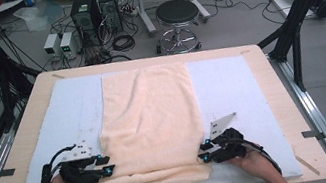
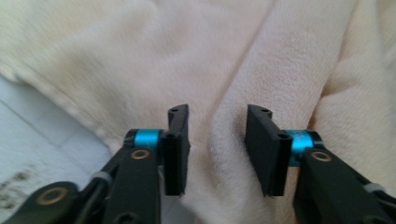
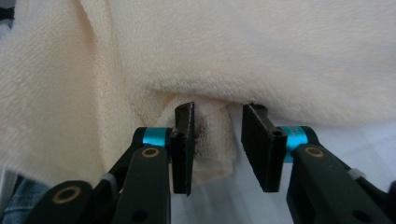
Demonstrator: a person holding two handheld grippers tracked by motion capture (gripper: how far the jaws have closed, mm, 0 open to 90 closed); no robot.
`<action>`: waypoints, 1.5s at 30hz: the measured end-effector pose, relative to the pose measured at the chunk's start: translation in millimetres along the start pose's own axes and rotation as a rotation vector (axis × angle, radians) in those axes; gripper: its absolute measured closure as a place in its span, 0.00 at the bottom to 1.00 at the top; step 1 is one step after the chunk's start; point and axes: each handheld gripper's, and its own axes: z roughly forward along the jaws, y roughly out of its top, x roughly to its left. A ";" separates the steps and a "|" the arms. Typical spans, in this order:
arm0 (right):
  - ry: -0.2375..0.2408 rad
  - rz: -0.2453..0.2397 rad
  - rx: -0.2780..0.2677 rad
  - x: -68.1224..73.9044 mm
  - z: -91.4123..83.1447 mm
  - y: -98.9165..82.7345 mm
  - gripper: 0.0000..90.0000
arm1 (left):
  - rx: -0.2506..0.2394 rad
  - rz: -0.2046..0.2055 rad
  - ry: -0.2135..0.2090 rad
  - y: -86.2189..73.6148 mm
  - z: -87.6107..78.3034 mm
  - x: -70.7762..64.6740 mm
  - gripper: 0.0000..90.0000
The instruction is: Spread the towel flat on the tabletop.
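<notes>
A cream towel point(image 1: 150, 119) lies lengthwise down the middle of the pale mat point(image 1: 231, 84), and its near end is bunched and hangs over the table's front edge. My left gripper point(image 1: 108, 164) sits at the towel's near left edge. In the left gripper view its jaws point(image 2: 217, 140) stand apart with a raised towel ridge point(image 2: 224, 126) between them, not pinched. My right gripper point(image 1: 205, 152) is at the near right edge. In the right gripper view its jaws point(image 3: 217, 140) are apart around a small towel fold point(image 3: 212, 140), with a gap at the right pad point(image 3: 259, 144).
The mat covers most of a wooden table point(image 1: 284, 100); bare mat shows on both sides of the towel. Beyond the far edge stand a black stool point(image 1: 177, 15), computer towers point(image 1: 86, 13) and cables. Black frame posts point(image 1: 298, 6) rise at the table's sides.
</notes>
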 end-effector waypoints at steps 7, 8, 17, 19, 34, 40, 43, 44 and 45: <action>0.012 0.006 -0.002 7.0 -8.5 -4.7 0.95 | -0.021 0.001 0.001 2.5 -1.7 -1.9 0.89; 0.004 0.006 -0.005 8.3 -10.8 -5.7 0.95 | -0.034 -0.005 0.008 3.7 -2.5 -2.0 0.89; -0.030 0.042 -0.034 15.5 -27.7 -20.0 0.90 | -0.058 -0.014 0.011 6.8 -1.8 -3.6 0.88; -0.046 0.042 -0.033 17.5 -29.3 -19.4 0.86 | -0.055 -0.022 0.008 4.9 -2.3 -3.0 0.87; 0.016 -0.005 -0.004 22.0 -9.8 -5.7 0.88 | -0.026 -0.001 -0.005 -0.2 -1.1 -9.3 0.87; -0.023 0.007 -0.041 22.3 -27.4 -10.4 0.94 | -0.055 -0.012 -0.004 0.8 -4.3 -9.3 0.90; -0.036 0.026 -0.057 24.6 -34.4 -14.5 0.93 | -0.065 -0.017 -0.001 1.9 -5.1 -9.6 0.90; -0.039 0.027 -0.060 24.3 -34.5 -16.4 0.93 | -0.063 -0.021 -0.002 1.6 -4.1 -9.6 0.90; -0.037 0.039 -0.051 24.6 -33.5 -18.4 0.93 | -0.057 -0.022 -0.006 1.2 -3.5 -9.2 0.89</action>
